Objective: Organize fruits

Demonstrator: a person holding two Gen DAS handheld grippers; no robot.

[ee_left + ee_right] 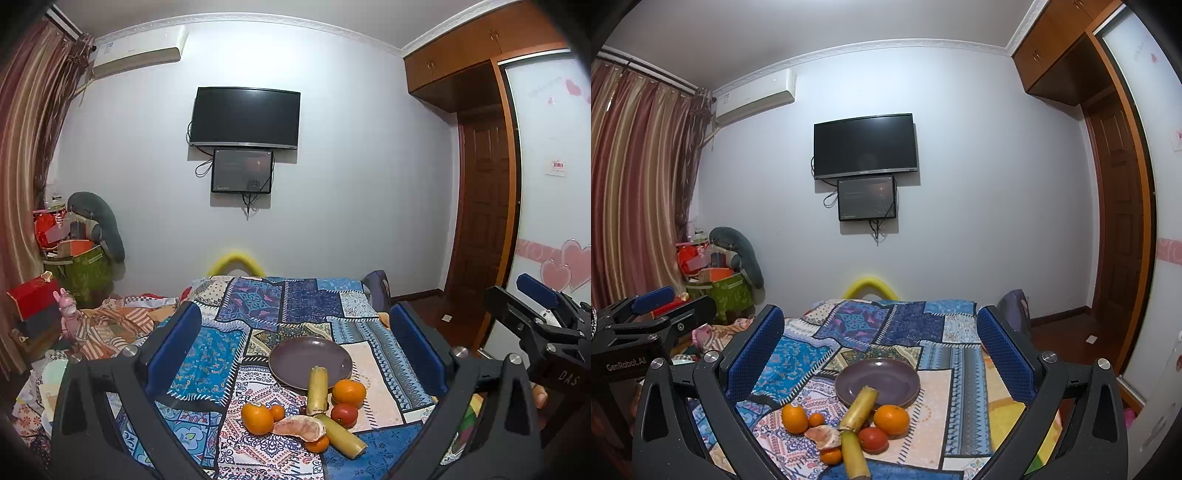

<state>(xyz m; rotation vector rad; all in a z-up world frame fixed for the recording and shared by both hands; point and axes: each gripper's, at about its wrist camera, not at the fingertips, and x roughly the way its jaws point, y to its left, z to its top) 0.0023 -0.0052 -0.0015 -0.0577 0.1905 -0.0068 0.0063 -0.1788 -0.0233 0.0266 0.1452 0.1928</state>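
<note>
An empty purple plate (310, 360) (877, 380) sits on a patchwork cloth. In front of it lie a sugarcane stick (319, 387) (857, 413), two big oranges (349, 392) (256, 418), a red tomato (344, 414) (873, 439), two small tangerines (277, 412) (317, 444) and a peeled pomelo piece (299, 428) (823, 436). My left gripper (295, 343) is open and empty, above and short of the fruit. My right gripper (882, 354) is open and empty, likewise held back. Each gripper shows at the edge of the other's view.
The cloth (258, 306) covers a table with a yellow chair back (236, 260) beyond it. Clutter and boxes (74, 251) stand at the left, a wardrobe and door (484, 221) at the right, a TV (245, 118) on the far wall.
</note>
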